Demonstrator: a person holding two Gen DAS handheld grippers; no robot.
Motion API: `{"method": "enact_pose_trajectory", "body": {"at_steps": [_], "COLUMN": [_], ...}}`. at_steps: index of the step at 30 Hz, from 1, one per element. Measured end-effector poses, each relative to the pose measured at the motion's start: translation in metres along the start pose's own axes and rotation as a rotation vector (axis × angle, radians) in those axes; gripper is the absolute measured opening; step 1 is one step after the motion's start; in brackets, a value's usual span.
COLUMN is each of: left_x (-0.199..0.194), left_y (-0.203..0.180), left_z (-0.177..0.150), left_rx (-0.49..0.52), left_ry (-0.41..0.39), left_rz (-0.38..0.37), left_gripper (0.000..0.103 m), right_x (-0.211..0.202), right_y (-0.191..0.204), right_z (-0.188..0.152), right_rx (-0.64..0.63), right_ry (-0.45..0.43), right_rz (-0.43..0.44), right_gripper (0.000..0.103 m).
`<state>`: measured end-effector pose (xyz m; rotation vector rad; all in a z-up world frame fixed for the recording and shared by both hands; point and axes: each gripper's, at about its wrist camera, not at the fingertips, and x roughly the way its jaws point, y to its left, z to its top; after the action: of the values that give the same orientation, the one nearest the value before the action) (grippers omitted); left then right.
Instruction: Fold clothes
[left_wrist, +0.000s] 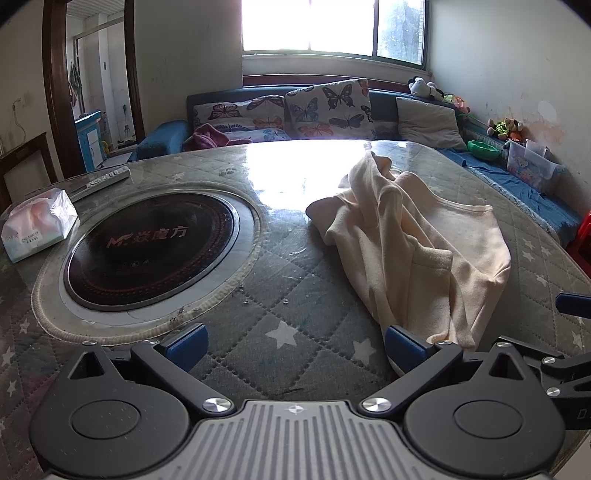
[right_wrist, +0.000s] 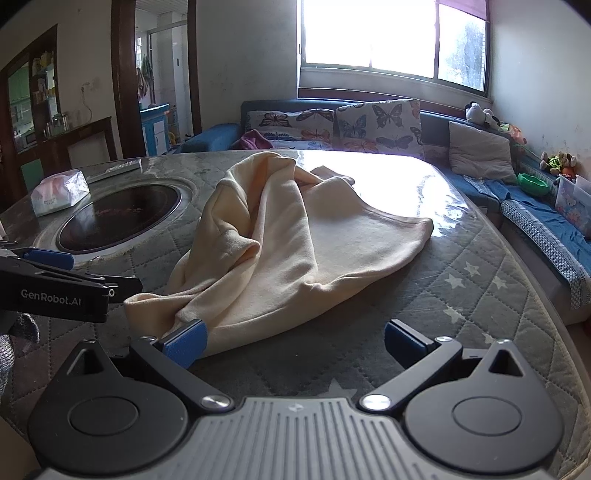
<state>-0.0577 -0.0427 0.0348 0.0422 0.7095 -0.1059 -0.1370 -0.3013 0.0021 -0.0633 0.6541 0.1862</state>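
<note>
A cream-coloured garment (left_wrist: 413, 236) lies crumpled on the quilted table, also in the right wrist view (right_wrist: 295, 236). My left gripper (left_wrist: 293, 349) is open and empty, low over the table, with its right fingertip (left_wrist: 404, 347) at the garment's near edge. My right gripper (right_wrist: 293, 341) is open and empty; its left fingertip (right_wrist: 184, 345) touches the garment's near corner. The left gripper's body (right_wrist: 55, 291) shows at the left of the right wrist view.
A round black induction hob (left_wrist: 151, 243) is set into the table at left. A tissue pack (left_wrist: 37, 225) and a remote (left_wrist: 103, 181) lie at the far left. A sofa with butterfly cushions (left_wrist: 325, 107) stands behind. A blue bench with boxes (left_wrist: 528, 166) runs along the right.
</note>
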Motion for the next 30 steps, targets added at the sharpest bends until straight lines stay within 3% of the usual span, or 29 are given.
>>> {"method": "enact_pose_trajectory", "body": {"at_steps": [21, 30], "left_x": [0.011, 0.018], "left_y": [-0.005, -0.009], "left_z": [0.018, 0.029], "left_rx": [0.019, 0.037], "left_ry": [-0.002, -0.01], "left_rz": [-0.022, -0.035], "left_gripper": [0.103, 0.103], "right_x": [0.009, 0.012], "right_y": [-0.009, -0.014], "right_z": [0.014, 0.025], "right_rx": [0.017, 0.018], "right_ry": [0.001, -0.005], "right_rz": [-0.006, -0.008], "right_gripper": [0.102, 0.097]}}
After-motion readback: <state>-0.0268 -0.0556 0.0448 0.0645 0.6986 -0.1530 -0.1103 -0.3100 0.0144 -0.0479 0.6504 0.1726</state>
